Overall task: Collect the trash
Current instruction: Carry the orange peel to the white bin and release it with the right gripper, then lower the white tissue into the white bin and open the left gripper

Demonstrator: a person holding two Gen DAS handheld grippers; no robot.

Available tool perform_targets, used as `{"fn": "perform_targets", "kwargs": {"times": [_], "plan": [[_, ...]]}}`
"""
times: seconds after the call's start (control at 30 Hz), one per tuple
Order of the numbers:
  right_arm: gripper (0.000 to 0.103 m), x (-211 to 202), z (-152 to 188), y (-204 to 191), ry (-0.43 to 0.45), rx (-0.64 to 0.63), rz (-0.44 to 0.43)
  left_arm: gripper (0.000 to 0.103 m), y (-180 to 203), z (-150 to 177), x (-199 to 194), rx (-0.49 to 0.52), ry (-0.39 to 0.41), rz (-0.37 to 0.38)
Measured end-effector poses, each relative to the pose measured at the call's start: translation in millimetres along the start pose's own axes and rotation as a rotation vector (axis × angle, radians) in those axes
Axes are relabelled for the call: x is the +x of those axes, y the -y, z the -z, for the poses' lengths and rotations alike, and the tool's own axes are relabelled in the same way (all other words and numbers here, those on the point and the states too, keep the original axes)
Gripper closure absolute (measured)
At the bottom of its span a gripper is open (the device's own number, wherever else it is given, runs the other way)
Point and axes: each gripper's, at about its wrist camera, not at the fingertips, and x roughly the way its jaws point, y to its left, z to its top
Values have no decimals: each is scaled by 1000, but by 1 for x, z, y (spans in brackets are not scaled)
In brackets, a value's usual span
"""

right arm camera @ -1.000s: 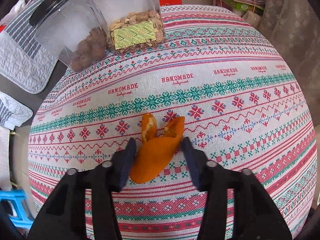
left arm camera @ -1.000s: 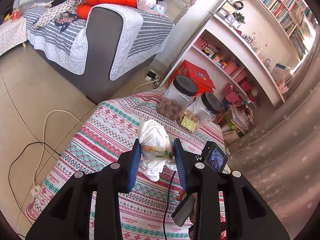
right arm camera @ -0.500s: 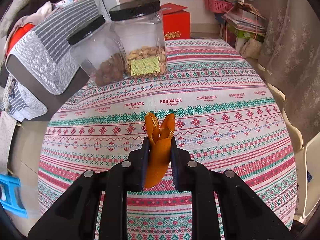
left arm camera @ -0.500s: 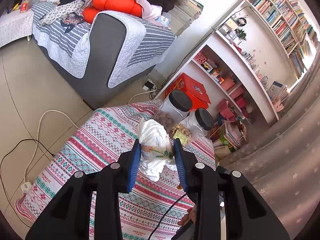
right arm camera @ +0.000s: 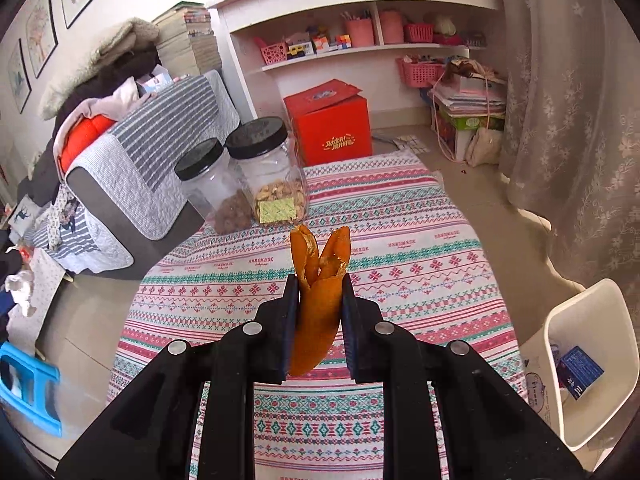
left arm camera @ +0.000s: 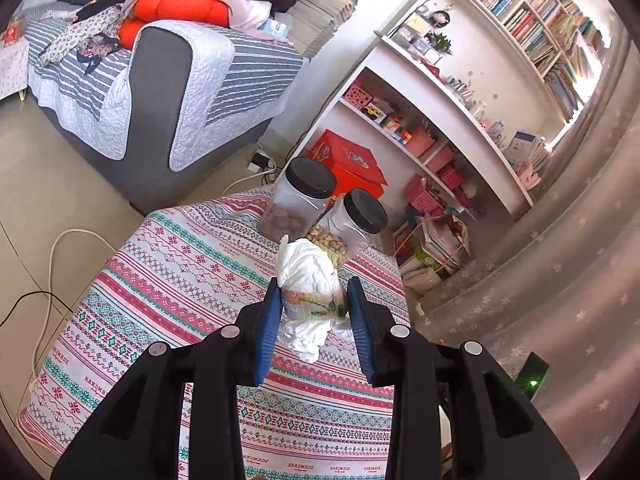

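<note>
The tabletop (right arm camera: 420, 216), under a striped patterned cloth, fills the middle of both views, with a grey sofa (left arm camera: 160, 92) beyond it and white shelves (right arm camera: 360, 48) along the wall; a white bin (right arm camera: 592, 360) stands on the floor at the tabletop's right edge, a blue box already inside. The step in hand looks like carrying both pieces to that bin; it would go best by swinging each tool out over the open rim before letting go, keeping the grip firm until then. Two black-lidded jars (right arm camera: 256, 176) stand at the far end, well apart from that path and no obstacle. The left tool (left arm camera: 314, 312) is clenched on a crumpled white wrapper (left arm camera: 308, 280), held above the cloth; the right tool (right arm camera: 320, 300) is clamped tight on an orange peel (right arm camera: 318, 276), also lifted clear.
</note>
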Motion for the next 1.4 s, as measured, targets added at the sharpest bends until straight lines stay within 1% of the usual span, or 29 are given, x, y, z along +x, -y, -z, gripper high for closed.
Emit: {"fn": "perform_targets", "kwargs": {"times": [0.17,0.27,0.37,0.47,0.67,0.77,0.9,1.0,1.03,1.07,1.1,1.17,1.23,1.3,1.37,1.4], "plan": [[83,-30,-1,38,73,10,24,70,21,16,8,52,-23,35],[83,-49,0,61,120,26,54,70,35,26,13,99,-35,45],[83,-66,4,85,163,31,100,70,48,35,19,135,-41,48],[83,-81,11,110,206,36,168,70,56,41,25,145,-58,60],[83,-109,15,156,278,93,292,70,75,55,39,185,-83,62],[82,-115,17,181,275,124,363,70,87,63,45,208,-92,64],[82,-115,23,212,223,178,446,70,102,74,55,243,-110,63],[81,-111,27,227,170,185,517,70,115,85,64,271,-130,66],[79,-110,28,232,151,186,536,70,121,89,67,282,-136,66],[75,-110,29,238,141,192,551,70,126,93,70,291,-143,67],[62,-111,30,241,134,197,562,70,131,96,73,301,-150,70],[47,-117,32,250,145,208,579,70,143,105,79,321,-162,75],[37,-128,33,254,177,221,585,70,155,113,84,337,-176,86],[17,-142,33,260,226,239,604,70,167,120,88,348,-193,108],[10,-156,33,265,280,258,621,70,180,129,91,358,-207,141],[9,-161,32,268,297,265,627,70,187,133,92,367,-213,157]]}}
